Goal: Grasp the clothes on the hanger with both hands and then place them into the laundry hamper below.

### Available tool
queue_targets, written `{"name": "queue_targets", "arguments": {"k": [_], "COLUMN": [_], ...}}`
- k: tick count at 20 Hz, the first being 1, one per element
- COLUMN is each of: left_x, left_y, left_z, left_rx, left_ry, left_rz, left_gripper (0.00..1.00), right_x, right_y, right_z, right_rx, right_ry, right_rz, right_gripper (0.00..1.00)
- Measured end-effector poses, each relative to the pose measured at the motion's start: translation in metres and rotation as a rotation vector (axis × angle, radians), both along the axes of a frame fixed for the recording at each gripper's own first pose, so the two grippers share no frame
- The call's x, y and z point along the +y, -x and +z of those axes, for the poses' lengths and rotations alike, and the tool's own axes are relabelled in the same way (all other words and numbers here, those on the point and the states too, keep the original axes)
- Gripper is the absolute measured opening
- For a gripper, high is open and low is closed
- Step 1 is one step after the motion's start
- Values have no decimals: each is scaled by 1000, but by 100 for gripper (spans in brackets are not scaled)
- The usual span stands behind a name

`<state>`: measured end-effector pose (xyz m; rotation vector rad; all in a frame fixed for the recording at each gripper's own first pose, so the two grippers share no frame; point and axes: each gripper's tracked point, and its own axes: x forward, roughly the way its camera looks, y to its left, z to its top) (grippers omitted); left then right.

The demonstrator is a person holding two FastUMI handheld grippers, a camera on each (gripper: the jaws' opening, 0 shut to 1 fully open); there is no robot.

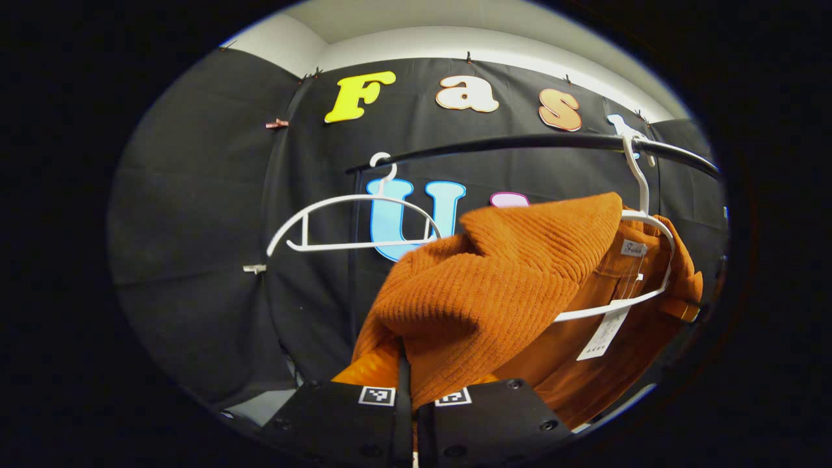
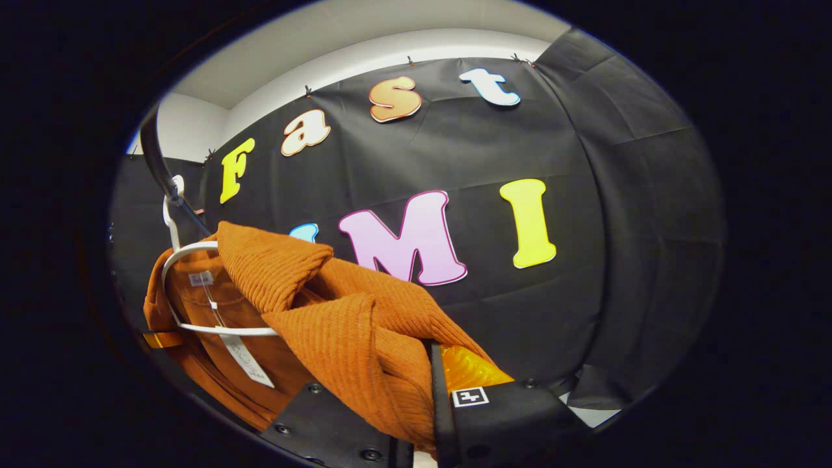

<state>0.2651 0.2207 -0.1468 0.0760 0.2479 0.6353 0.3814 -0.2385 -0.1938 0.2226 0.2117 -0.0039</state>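
While the orange knit sweater (image 1: 494,273) hangs from its white hanger (image 1: 650,260) on the black rail (image 1: 520,142), I have cloth in both tools. In the left gripper view, my left gripper (image 1: 406,396) has its two fingers drawn close together with a fold of the ribbed knit pinched between them. In the right gripper view, my right gripper (image 2: 422,403) is likewise closed on a bunch of the same sweater (image 2: 338,325), the knit spilling over the left finger.

Handling, as I judge it: soft, thick, ribbed, limp. It should be light but bulky, it will stretch before it slides, and the weave gives good friction, so slipping from the pads seems unlikely. The risk is snagging on the hanger arm (image 2: 214,329), which sits inside the neck by the paper tag (image 2: 244,361).

Best hold is a thick fold near each shoulder, not a single thin layer. A second, bare hanger (image 1: 354,224) hangs to the left on the rail, apart from the sweater. The hamper is said to be below.
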Motion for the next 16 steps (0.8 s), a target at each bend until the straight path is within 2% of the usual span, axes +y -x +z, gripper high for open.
{"name": "queue_targets", "arguments": {"k": [3,6,11,13,16], "left_x": [3,7,18,33,36], "left_y": [10,11,11,4,-8], "left_z": [26,50,89,73,33], "left_rx": [4,-24,-91,-57,-47], "left_ry": [-93,-141,-189,-174,-43], "left_rz": [15,9,0,0,-16], "left_gripper": [10,9,9,9,9], "right_x": [-15,-26,-23,-16,-6], "right_y": [-6,-14,-27,-32,-37], "right_z": [18,36,19,5,-18], "right_rx": [-43,-89,-63,-36,11], "right_ry": [35,43,75,65,55], "right_rz": [-40,-66,-32,-4,35], "right_gripper": [26,25,25,24,24]}}
